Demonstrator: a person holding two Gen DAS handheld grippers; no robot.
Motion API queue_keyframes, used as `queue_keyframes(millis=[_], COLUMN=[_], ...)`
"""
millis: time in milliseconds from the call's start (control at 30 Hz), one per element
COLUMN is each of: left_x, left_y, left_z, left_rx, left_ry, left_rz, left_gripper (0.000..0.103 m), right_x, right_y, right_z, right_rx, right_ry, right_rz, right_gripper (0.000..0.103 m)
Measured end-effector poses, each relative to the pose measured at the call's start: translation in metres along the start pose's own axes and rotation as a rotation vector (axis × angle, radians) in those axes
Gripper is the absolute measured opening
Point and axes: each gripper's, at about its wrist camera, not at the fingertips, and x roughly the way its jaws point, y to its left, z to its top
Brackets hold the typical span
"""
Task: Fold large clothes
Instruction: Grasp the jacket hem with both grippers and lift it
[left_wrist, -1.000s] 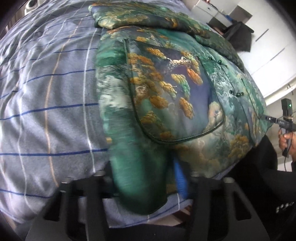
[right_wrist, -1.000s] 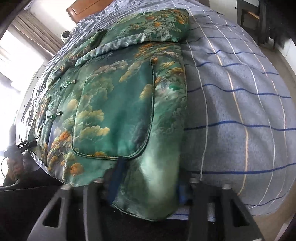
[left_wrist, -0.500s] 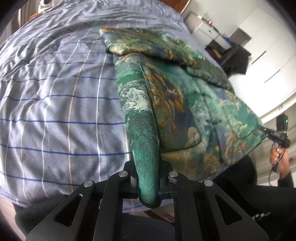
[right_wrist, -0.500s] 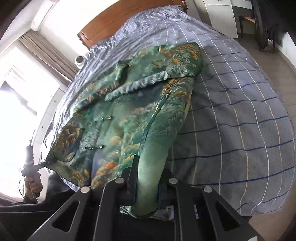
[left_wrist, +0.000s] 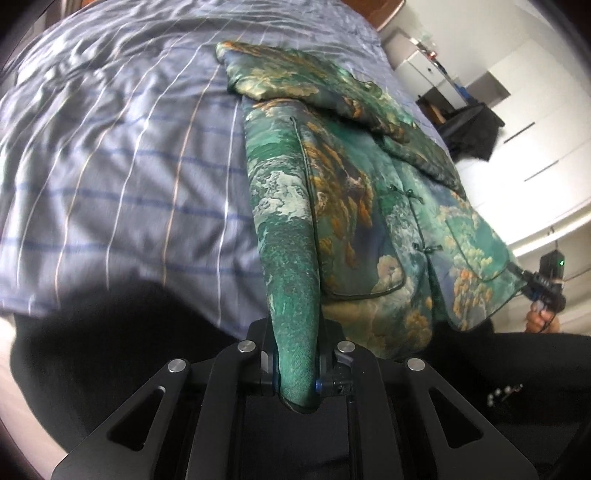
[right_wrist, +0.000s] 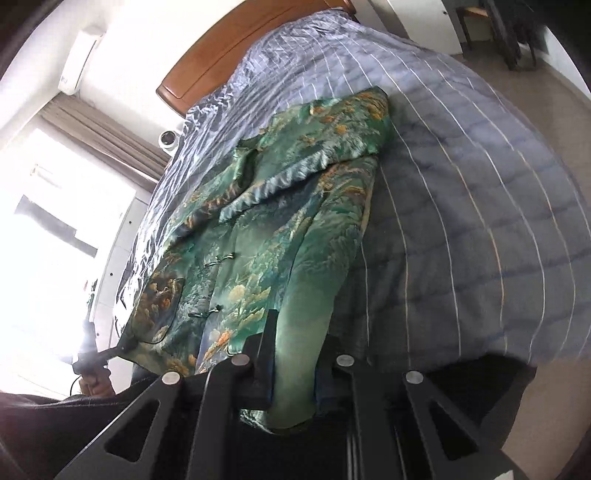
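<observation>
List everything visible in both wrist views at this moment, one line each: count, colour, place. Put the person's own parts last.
jacket: one, green with gold and white pattern, lying on the bed, both hem corners lifted.
bedspread: one, blue-grey with white and blue lines, covering the bed.
headboard: one, brown wood, at the far end of the bed.
curtain: one, brown-grey, beside the bright window.
air conditioner: one, white, high on the wall.
cabinets: white, against the far wall.
left gripper: one, black, jaws shut on a jacket hem corner.
right gripper: one, black, jaws shut on the other hem corner.
</observation>
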Motion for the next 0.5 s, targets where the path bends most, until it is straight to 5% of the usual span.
queue_keyframes(millis=[200, 500], left_x=[-0.013, -0.033], left_y=[-0.01, -0.004], left_z=[0.004, 0.056], left_rx=[0.008, -0.075], left_ry=[-0.022, -0.096], left_rz=[-0.027, -0.154], left_gripper=[0.01, 0.01], right_x=[-0.007, -0.008], right_y=[-0.003, 0.015], right_z=[-0.004, 0.055], right_rx=[0.041, 0.013], right_ry=[-0.003, -0.072], right_rz=[0.039, 0.112], right_gripper=[0.014, 0.014])
